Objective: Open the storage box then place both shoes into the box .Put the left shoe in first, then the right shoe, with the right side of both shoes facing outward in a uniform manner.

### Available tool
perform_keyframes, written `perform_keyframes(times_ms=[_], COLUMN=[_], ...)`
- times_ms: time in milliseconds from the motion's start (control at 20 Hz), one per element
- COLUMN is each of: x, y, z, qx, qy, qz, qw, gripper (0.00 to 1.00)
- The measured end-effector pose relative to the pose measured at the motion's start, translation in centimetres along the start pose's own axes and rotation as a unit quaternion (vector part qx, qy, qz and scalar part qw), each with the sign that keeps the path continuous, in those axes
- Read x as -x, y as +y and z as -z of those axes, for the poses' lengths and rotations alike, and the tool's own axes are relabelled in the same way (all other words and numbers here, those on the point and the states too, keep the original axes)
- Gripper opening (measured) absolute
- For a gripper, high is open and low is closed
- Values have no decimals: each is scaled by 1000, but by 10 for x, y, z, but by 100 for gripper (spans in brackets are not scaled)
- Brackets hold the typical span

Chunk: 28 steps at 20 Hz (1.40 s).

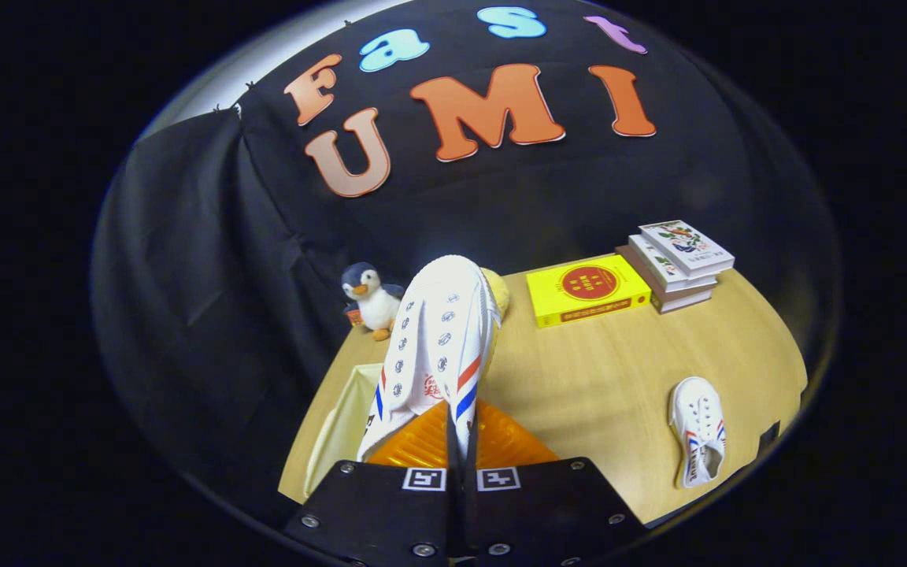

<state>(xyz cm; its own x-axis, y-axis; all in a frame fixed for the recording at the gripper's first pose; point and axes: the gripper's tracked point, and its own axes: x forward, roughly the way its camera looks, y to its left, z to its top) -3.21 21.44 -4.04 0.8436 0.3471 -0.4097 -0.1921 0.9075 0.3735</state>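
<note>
A white canvas shoe (438,346) with red and blue side stripes is held up in the air, toe pointing away, its heel edge pinched between the fingers of my gripper (460,441), which is shut on it. Below and to the left of the shoe lies the pale storage box (339,425), its inside partly hidden by the shoe. A second white shoe (697,441) with the same stripes lies on the wooden table (579,378) off to the right of my fingers, toe away from me.
A penguin plush (371,299) stands at the table's far left corner. A yellow book (586,289) and a stack of books (678,264) lie along the back edge. Something yellow (498,290) peeks out behind the held shoe.
</note>
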Motion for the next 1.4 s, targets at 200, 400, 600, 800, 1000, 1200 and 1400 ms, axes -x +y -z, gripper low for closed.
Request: perform_keyframes(times_ms=[200, 400, 600, 800, 1000, 1200, 1400], x=[-24, -50, -68, -78, -76, -62, -34], y=[49, 67, 70, 68, 71, 56, 3], z=[45, 94, 134, 151, 130, 91, 52], qx=[2, -3, -27, -2, 12, 15, 4], qy=[41, 88, 131, 152, 120, 86, 48], qz=[-21, 0, 23, 34, 28, 27, 55], qw=[999, 996, 991, 988, 992, 996, 997], gripper=[0, 0, 0, 1, 29, 73, 98])
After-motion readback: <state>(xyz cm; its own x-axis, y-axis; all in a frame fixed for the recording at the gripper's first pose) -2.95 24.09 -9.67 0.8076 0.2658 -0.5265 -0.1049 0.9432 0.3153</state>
